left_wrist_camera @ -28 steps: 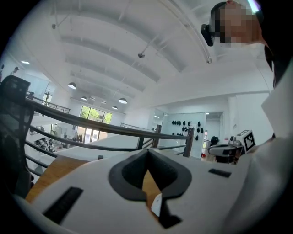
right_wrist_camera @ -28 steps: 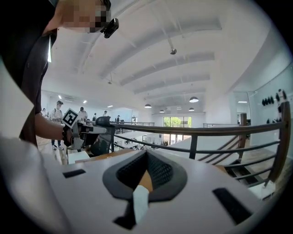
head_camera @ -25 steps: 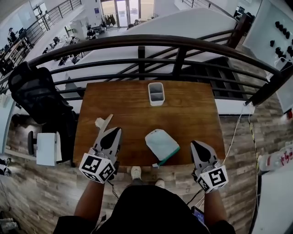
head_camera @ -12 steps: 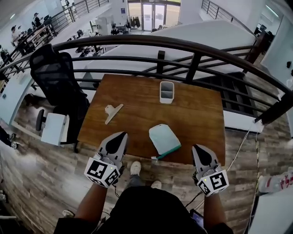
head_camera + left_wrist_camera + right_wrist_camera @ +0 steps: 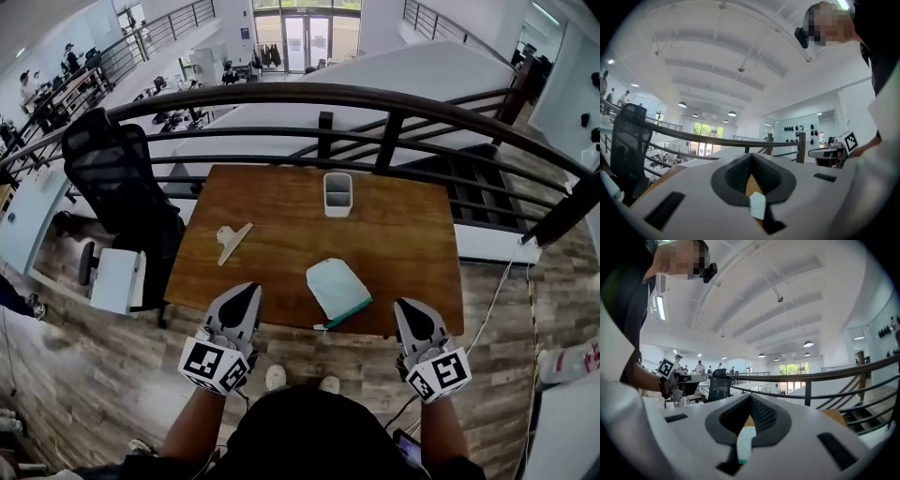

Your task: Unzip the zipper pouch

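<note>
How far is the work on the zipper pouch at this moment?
Nothing looks done: the zipper pouch lies on the table, seemingly closed. Nothing is in hand: the left gripper and right gripper are shut, empty, either side of it, not touching. Remaining: hold it, pull the zipper open.

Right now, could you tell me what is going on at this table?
A person holds a two-jaw gripper in each hand at the near edge of a wooden table. The left gripper and the right gripper both have their jaws together and hold nothing. The pale green zipper pouch lies flat between them near that edge, untouched, so unzipping seems not yet begun. A white holder stands at the far side, and a small beige piece lies to the left.
</note>
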`<state>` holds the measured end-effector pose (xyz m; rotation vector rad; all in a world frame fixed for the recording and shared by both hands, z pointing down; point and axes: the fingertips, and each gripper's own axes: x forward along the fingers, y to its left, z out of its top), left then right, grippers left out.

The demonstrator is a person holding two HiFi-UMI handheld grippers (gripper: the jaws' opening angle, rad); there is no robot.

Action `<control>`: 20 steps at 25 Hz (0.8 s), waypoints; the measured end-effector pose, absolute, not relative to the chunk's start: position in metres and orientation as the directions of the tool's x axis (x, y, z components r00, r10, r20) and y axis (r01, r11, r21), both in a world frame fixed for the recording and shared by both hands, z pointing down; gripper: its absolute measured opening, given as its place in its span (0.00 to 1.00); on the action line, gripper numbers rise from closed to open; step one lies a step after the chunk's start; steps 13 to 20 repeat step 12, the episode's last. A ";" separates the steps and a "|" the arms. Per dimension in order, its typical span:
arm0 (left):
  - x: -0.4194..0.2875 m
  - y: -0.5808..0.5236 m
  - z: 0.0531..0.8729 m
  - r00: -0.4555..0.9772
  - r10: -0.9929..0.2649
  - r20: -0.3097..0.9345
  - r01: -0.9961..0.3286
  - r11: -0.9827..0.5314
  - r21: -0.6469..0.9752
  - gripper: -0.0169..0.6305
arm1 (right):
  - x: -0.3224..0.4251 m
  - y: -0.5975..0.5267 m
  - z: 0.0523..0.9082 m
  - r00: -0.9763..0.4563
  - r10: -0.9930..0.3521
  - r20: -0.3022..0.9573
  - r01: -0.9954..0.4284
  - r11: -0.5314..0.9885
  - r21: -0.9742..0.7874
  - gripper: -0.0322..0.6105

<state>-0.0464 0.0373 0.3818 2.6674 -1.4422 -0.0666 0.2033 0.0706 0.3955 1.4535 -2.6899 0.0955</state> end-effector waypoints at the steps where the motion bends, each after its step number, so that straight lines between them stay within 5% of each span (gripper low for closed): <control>1: -0.046 0.035 0.379 0.557 -0.830 0.012 -0.824 -0.552 0.125 0.05 | 0.204 0.070 0.393 -0.534 -0.839 0.100 -0.845 0.535 -0.020 0.04; 20: -0.061 0.014 0.370 0.625 -0.780 0.007 -0.773 -0.619 0.140 0.05 | 0.183 0.058 0.378 -0.477 -0.875 0.084 -0.879 0.476 -0.029 0.04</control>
